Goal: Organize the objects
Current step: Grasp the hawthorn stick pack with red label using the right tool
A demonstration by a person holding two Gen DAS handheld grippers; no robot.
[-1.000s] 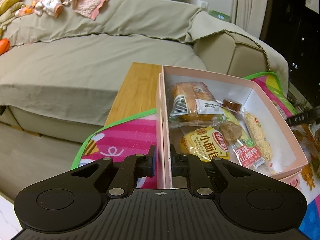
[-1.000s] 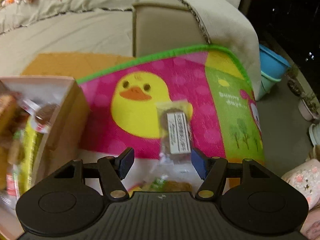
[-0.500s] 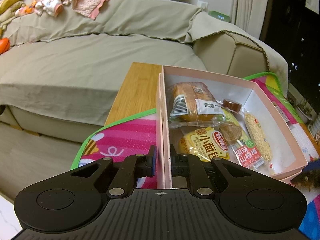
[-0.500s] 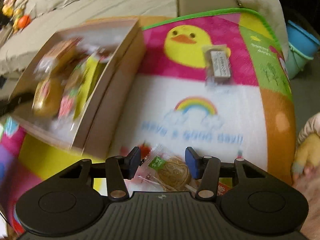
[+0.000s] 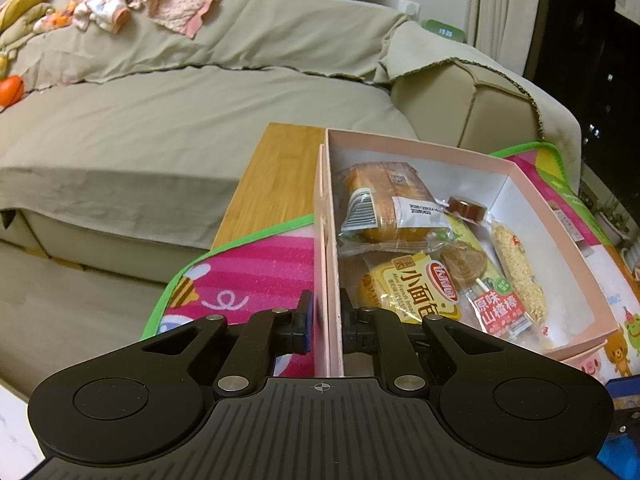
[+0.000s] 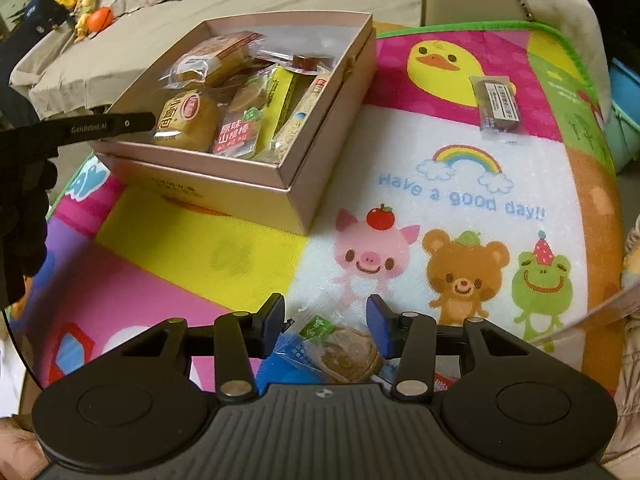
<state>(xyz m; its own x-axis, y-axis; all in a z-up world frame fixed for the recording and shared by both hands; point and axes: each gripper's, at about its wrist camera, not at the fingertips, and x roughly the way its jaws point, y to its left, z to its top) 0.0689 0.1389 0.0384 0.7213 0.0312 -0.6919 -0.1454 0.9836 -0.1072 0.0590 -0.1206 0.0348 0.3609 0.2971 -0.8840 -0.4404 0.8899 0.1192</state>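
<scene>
Swinging away from the duck end of the mat (image 6: 224, 256), the right gripper (image 6: 326, 320) now points at the near edge, and its jaws are closing around a snack packet (image 6: 340, 350). That packet, a round brown disc in clear wrap with a green label, lies between the blue pads, but whether they press on it yet cannot be told. Risk here: crinkly wrap, only partly framed, so the pads may catch a loose corner and the packet could slide out on the lift.

Over on the left, no change at all: the left gripper (image 5: 324, 324) is pinched tight on the near wall of the pink box (image 5: 560, 236), steadying it. If that clamp tugs, the box could tip or skid on the mat.

Further out, the box sits near the mat's far left corner, already crowded with a bread roll (image 6: 186, 118), a red-labelled pack (image 6: 236, 136) and others, so a dropped packet may perch on top and spill.

Beyond that, one dark bar (image 6: 498, 108) waits by the far right edge, well apart from the box.
</scene>
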